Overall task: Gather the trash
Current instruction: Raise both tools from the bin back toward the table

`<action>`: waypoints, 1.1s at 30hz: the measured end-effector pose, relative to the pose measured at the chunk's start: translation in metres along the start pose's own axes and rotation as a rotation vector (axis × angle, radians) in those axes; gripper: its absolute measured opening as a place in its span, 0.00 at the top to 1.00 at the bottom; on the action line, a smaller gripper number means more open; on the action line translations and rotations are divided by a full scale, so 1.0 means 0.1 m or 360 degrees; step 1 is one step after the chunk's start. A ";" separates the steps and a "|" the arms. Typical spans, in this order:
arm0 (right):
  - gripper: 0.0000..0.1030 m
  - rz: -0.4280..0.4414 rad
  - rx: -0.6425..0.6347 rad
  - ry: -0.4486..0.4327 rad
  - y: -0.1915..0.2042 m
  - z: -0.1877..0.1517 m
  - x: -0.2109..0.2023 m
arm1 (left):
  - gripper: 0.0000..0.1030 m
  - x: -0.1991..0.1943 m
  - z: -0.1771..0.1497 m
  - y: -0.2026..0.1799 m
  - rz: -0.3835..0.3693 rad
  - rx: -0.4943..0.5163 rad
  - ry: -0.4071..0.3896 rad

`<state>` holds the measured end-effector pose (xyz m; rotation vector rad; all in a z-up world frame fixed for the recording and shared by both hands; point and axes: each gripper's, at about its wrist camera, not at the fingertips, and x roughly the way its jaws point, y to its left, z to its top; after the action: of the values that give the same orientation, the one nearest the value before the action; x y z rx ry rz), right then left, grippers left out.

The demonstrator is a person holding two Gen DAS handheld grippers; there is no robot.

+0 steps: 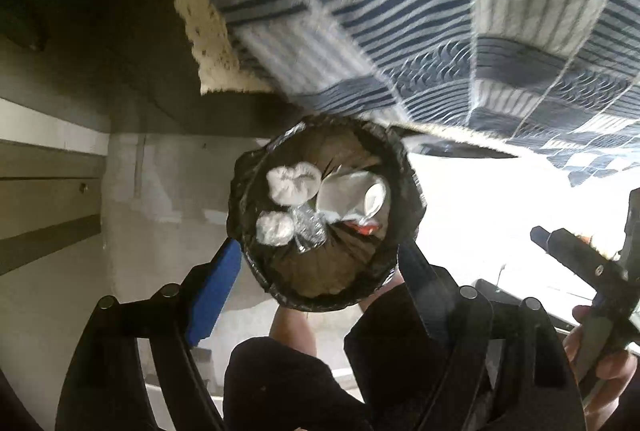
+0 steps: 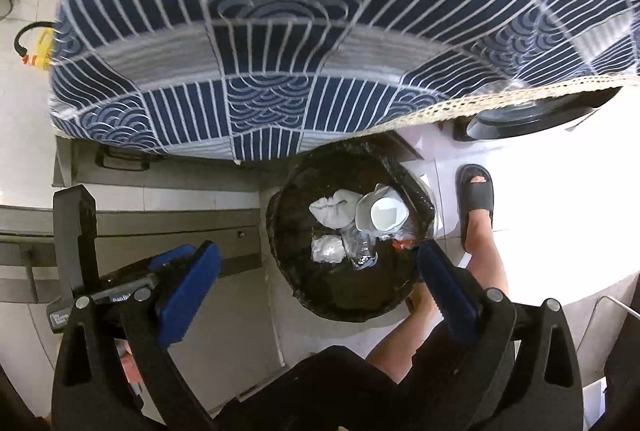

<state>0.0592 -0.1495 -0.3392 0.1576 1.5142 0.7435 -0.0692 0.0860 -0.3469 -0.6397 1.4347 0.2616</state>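
A round trash bin lined with a black bag [image 1: 256,263] [image 2: 288,231] stands on the floor below both grippers. Inside lie a crumpled white tissue [image 1: 293,183] [image 2: 334,209], a white paper cup [image 1: 352,197] [image 2: 386,213], a small plastic wad [image 1: 274,229] [image 2: 328,249], crumpled foil [image 1: 310,231] [image 2: 362,253] and a red scrap [image 1: 366,229] [image 2: 402,243]. My left gripper [image 1: 320,271] is open and empty above the bin. My right gripper [image 2: 318,271] is open and empty above the bin too; it also shows in the left wrist view [image 1: 576,251].
A table with a blue and white patterned cloth [image 1: 400,11] [image 2: 300,31] overhangs the bin. Grey cabinet fronts [image 1: 48,191] [image 2: 160,223] stand at the left. The person's sandalled foot [image 2: 476,199] and legs stand beside the bin on white tiles.
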 end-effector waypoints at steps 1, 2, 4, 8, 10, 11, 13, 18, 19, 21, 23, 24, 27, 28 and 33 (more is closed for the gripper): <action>0.05 -0.0004 -0.0005 -0.0016 0.01 -0.01 -0.06 | 0.24 -0.05 0.01 -0.02 -0.0006 0.0007 -0.0014; 0.05 -0.0010 -0.0006 -0.0034 0.02 -0.01 -0.12 | 0.22 -0.13 0.01 -0.04 -0.0015 0.0014 -0.0036; 0.05 -0.0025 -0.0013 -0.0076 0.04 -0.03 -0.27 | 0.16 -0.25 0.01 -0.06 -0.0018 0.0018 -0.0075; 0.05 -0.0040 -0.0047 -0.0172 0.10 -0.06 -0.55 | 0.16 -0.54 0.04 -0.14 -0.0041 0.0047 -0.0157; 0.05 -0.0036 -0.0055 -0.0224 0.12 -0.07 -0.71 | 0.16 -0.70 0.05 -0.20 -0.0046 0.0078 -0.0207; 0.05 -0.0035 -0.0063 -0.0253 0.14 -0.07 -0.78 | 0.16 -0.77 0.05 -0.23 -0.0050 0.0091 -0.0229; 0.05 -0.0052 -0.0089 -0.0297 0.18 -0.06 -0.94 | 0.15 -0.94 0.05 -0.30 -0.0057 0.0124 -0.0286; 0.05 -0.0027 -0.0214 -0.0553 0.40 -0.06 -1.50 | 0.07 -1.39 0.07 -0.40 -0.0066 0.0173 -0.0437; 0.05 -0.0023 -0.0245 -0.0599 0.45 -0.06 -1.59 | 0.07 -1.48 0.07 -0.43 -0.0064 0.0190 -0.0468; 0.05 -0.0012 -0.0307 -0.0678 0.55 -0.06 -1.76 | 0.07 -1.62 0.08 -0.49 -0.0064 0.0225 -0.0520; 0.05 -0.0012 -0.0372 -0.0760 0.65 -0.05 -1.92 | 0.07 -1.77 0.10 -0.56 -0.0063 0.0272 -0.0572; 0.05 -0.0011 -0.0387 -0.0781 0.69 -0.05 -1.97 | 0.07 -1.84 0.11 -0.59 -0.0062 0.0295 -0.0598; 0.05 -0.0012 -0.0465 -0.0863 0.79 -0.05 -2.16 | 0.07 -2.02 0.14 -0.67 -0.0047 0.0326 -0.0676; 0.05 -0.0022 -0.0485 -0.0894 0.81 -0.04 -2.23 | 0.07 -2.08 0.14 -0.68 -0.0036 0.0326 -0.0710; 0.05 -0.0045 -0.0546 -0.0999 0.87 0.00 -2.50 | 0.07 -2.31 0.18 -0.74 -0.0037 0.0341 -0.0820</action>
<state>0.0577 -0.2141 -0.0828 0.0968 0.7810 0.8235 -0.0476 0.0834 -0.1049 -0.3759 0.9422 0.2298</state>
